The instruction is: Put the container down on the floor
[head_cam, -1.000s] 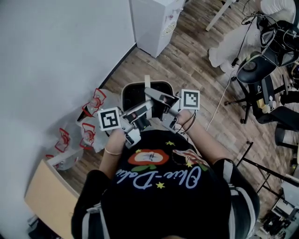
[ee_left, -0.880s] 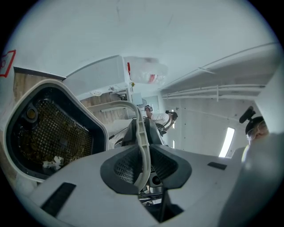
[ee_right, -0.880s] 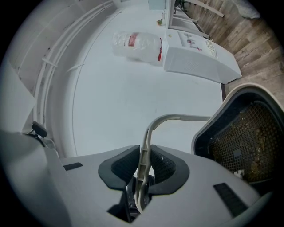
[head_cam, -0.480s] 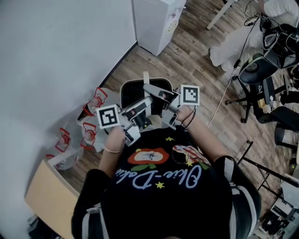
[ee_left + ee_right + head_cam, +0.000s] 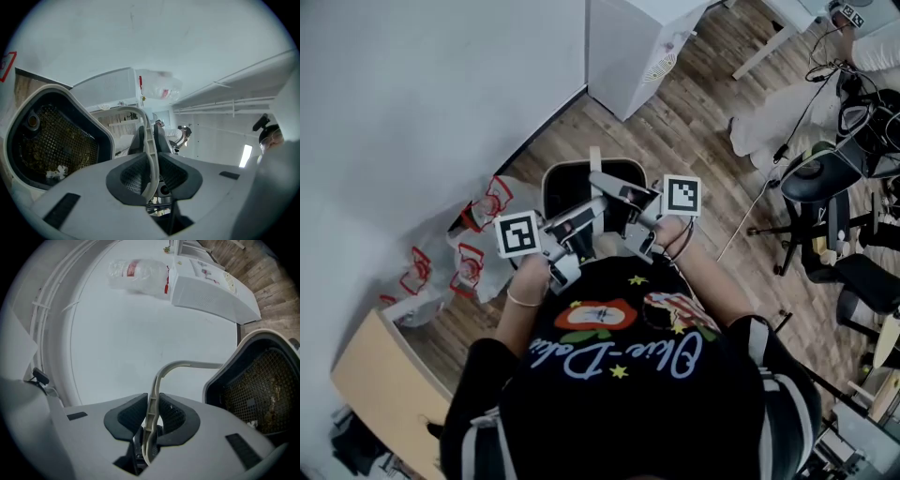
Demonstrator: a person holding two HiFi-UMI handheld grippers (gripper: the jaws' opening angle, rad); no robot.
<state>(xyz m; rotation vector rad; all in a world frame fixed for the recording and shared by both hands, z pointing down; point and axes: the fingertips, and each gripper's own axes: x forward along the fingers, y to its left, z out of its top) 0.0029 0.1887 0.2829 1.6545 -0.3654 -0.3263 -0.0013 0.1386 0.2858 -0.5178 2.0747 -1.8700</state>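
The person wears a black T-shirt printed with pale cursive lettering, small yellow stars and a red oval emblem. White stripes line the sleeves. A thin bracelet circles the left wrist. The left gripper and right gripper have grey bodies with dark ribbed pads. Each carries a white marker cube bearing black squares.

Upside-down script on the black shirt is read as "Okie-Dokie"; print on the red-and-white bags is too small to be read.

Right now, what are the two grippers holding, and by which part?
Both hold the white dark-mesh-lined container by its pale curved plastic handle: the left gripper and right gripper each have fingers clamped on it.
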